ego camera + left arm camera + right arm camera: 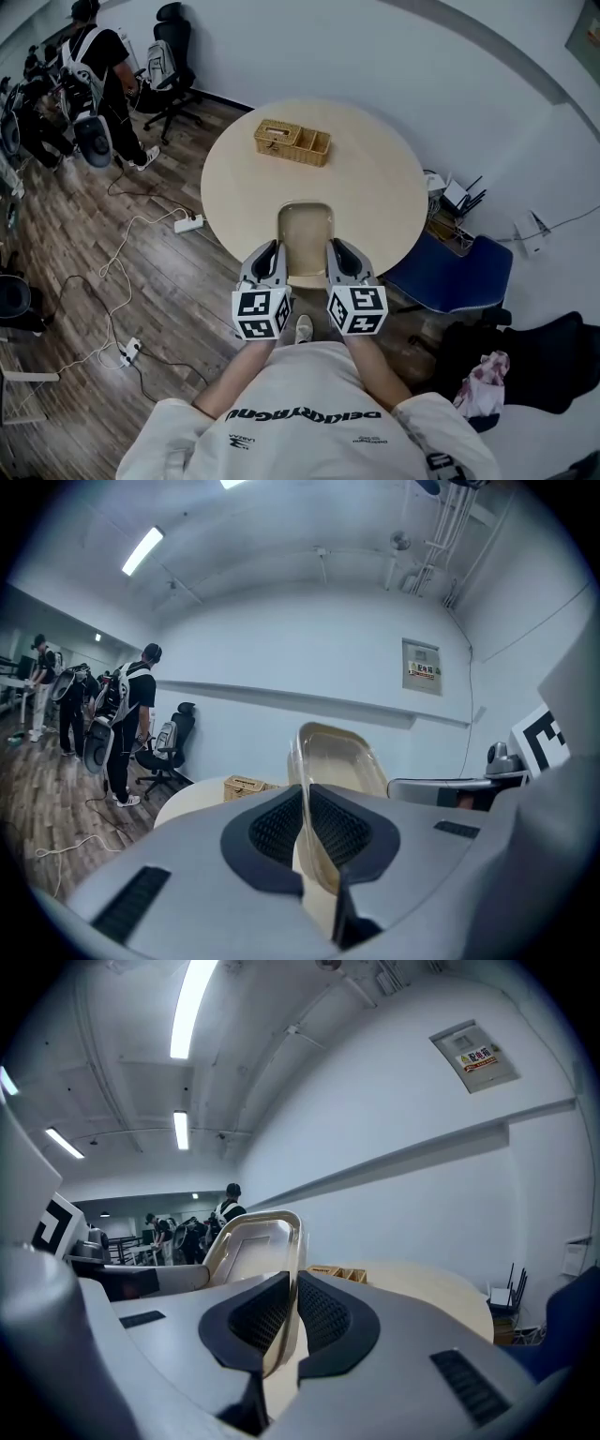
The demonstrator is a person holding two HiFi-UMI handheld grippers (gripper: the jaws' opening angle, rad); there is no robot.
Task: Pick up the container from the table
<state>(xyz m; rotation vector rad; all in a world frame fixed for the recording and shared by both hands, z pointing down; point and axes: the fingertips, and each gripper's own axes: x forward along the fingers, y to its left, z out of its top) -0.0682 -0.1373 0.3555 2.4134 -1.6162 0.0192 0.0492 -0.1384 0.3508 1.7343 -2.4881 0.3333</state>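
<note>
Left tool [269,251]: jaws closed down to the thickness of the container's left rim, which runs between the ribbed pads in the left gripper view. Right tool [339,248]: same condition on the right rim, which is pinched between the pads in the right gripper view.

Container [305,234]: a shallow, rectangular tray of translucent beige plastic with rounded corners and a thin lip; empty. It sits between the two tools at the near edge of the round tabletop [380,178], with its near end overhanging that edge; whether the base touches the tabletop cannot be determined.

Handling assessment: probably light; the thin walls are likely to flex, and to twist if the two tools move unevenly; smooth plastic may slip from a narrow pinch; the lip may crease or crack under excess clamping force. Recommended hold: the long side rims, opposite each other near mid-length, as gripped now; both tools level, rising together.

Beyond the container: a blue chair [459,272] stands beside the tabletop at right; a compartmented wicker basket [292,142] stands on the far part of the tabletop, well apart from the container; people [98,66] and an office chair [173,52] are at far left.
</note>
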